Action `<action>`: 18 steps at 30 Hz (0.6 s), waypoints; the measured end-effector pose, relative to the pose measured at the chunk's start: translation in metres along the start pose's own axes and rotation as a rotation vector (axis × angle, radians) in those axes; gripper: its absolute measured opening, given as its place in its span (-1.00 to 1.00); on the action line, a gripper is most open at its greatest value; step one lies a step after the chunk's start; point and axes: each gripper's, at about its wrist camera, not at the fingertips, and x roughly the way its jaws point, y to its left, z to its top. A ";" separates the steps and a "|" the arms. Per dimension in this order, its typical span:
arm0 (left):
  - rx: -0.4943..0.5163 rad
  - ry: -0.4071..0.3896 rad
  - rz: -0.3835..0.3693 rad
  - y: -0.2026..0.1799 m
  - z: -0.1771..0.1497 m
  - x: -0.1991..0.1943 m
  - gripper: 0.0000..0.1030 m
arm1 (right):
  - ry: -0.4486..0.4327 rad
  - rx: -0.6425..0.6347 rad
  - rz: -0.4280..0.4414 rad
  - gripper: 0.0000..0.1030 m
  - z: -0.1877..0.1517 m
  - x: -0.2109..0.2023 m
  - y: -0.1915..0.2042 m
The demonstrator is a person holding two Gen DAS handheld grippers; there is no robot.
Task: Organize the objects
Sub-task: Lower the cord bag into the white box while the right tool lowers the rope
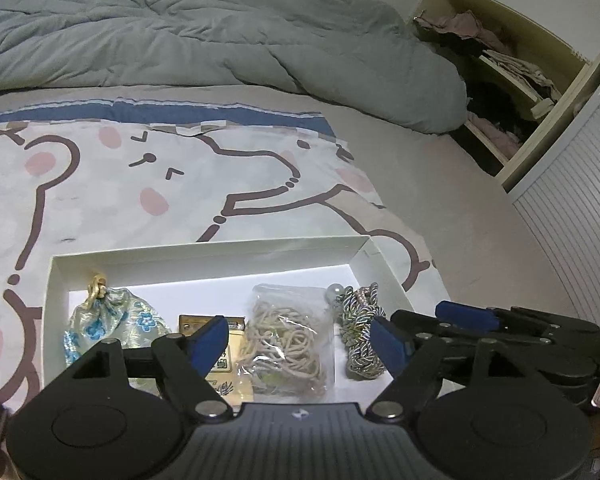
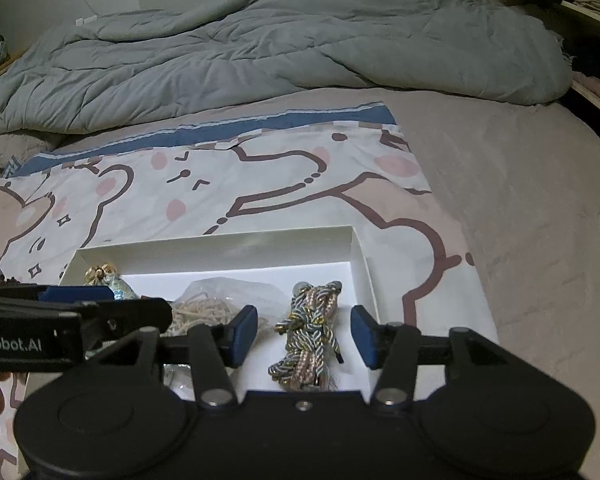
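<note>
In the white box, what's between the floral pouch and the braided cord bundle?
A clear bag of beige cord and a small tan packet lie between the floral pouch and the braided cord bundle; left wrist view.

Place: a bedroom in a home
Bed: covered by a rumpled grey-green duvet [image 1: 204, 36]; a cartoon-printed sheet [image 1: 148, 184] is spread below it
Storage: an open cream wardrobe [image 1: 512, 68] beside the bed; its shelves are stuffed with clothes [image 1: 468, 26]
</note>
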 end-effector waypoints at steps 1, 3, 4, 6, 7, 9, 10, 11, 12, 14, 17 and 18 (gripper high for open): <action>0.003 0.000 0.002 0.000 0.000 -0.002 0.52 | -0.002 0.003 0.001 0.02 -0.001 -0.001 -0.001; 0.012 -0.001 0.011 -0.001 -0.001 -0.005 0.52 | -0.006 0.008 0.001 0.01 -0.002 -0.004 -0.002; 0.016 -0.001 0.014 -0.001 -0.002 -0.007 0.52 | -0.008 0.010 0.002 0.01 -0.003 -0.006 -0.002; 0.025 0.001 0.022 0.000 -0.003 -0.011 0.52 | -0.012 0.014 0.004 0.01 -0.004 -0.010 -0.001; 0.029 0.002 0.026 0.000 -0.003 -0.012 0.52 | -0.013 0.015 0.005 0.01 -0.004 -0.012 -0.001; 0.041 0.004 0.037 0.001 -0.004 -0.017 0.52 | -0.016 0.016 0.008 0.01 -0.005 -0.017 -0.001; 0.047 0.003 0.042 0.002 -0.004 -0.020 0.52 | -0.017 0.015 0.008 0.01 -0.005 -0.019 0.000; 0.053 0.001 0.048 0.003 -0.004 -0.024 0.52 | -0.020 0.015 0.008 0.01 -0.005 -0.022 0.000; 0.058 0.000 0.053 0.004 -0.005 -0.027 0.52 | -0.022 0.015 0.008 0.01 -0.005 -0.025 0.001; 0.067 -0.004 0.062 0.005 -0.005 -0.033 0.52 | -0.026 0.016 0.006 0.01 -0.006 -0.031 0.004; 0.087 -0.015 0.078 0.008 -0.005 -0.045 0.52 | -0.033 0.015 0.003 0.01 -0.007 -0.040 0.008; 0.094 -0.018 0.083 0.008 -0.005 -0.049 0.52 | -0.037 0.015 0.003 0.01 -0.007 -0.044 0.009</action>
